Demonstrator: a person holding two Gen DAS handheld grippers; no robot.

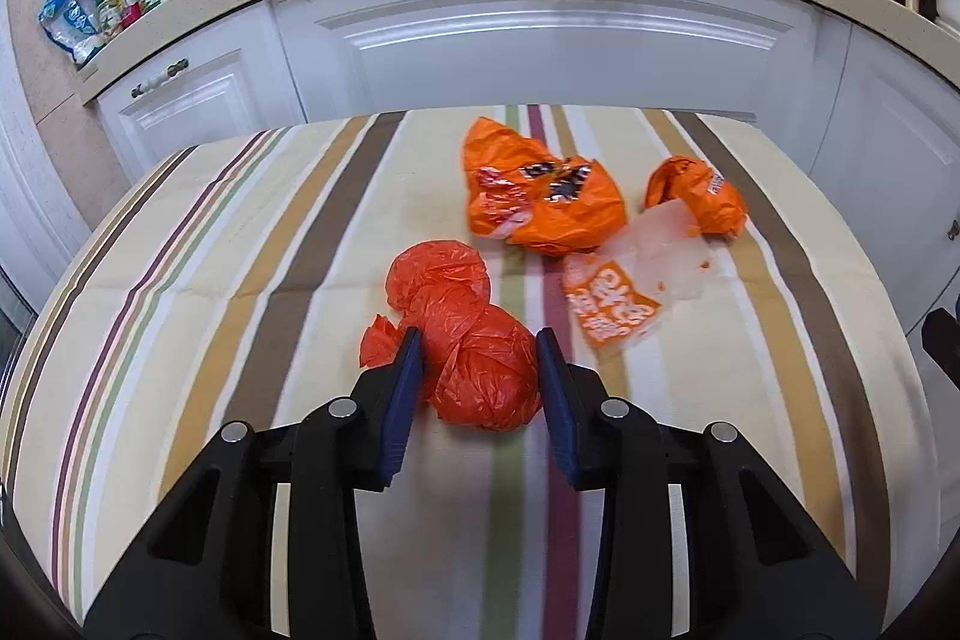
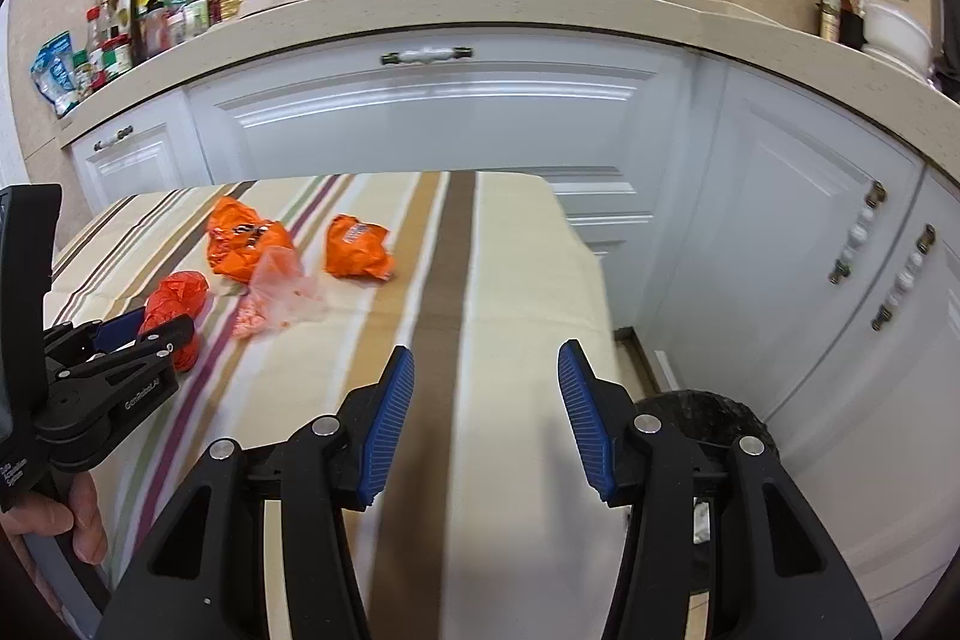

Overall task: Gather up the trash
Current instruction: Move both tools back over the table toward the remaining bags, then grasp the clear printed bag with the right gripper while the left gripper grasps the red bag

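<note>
bin (image 2: 708, 418) partly hidden, jar labels unreadable

Bare striped tablecloth (image 2: 480, 316) right of orange wrappers (image 2: 354, 247), unobstructed.

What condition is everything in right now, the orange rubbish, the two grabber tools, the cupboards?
Red knotted bag: tied, between the left fingers, not squeezed.
Big orange bag: crumpled, on the table.
Small orange bag: balled up.
Clear wrapper: flattened, torn open.
Left gripper: open.
Right gripper: open, empty.
Cupboard doors: closed.
</note>
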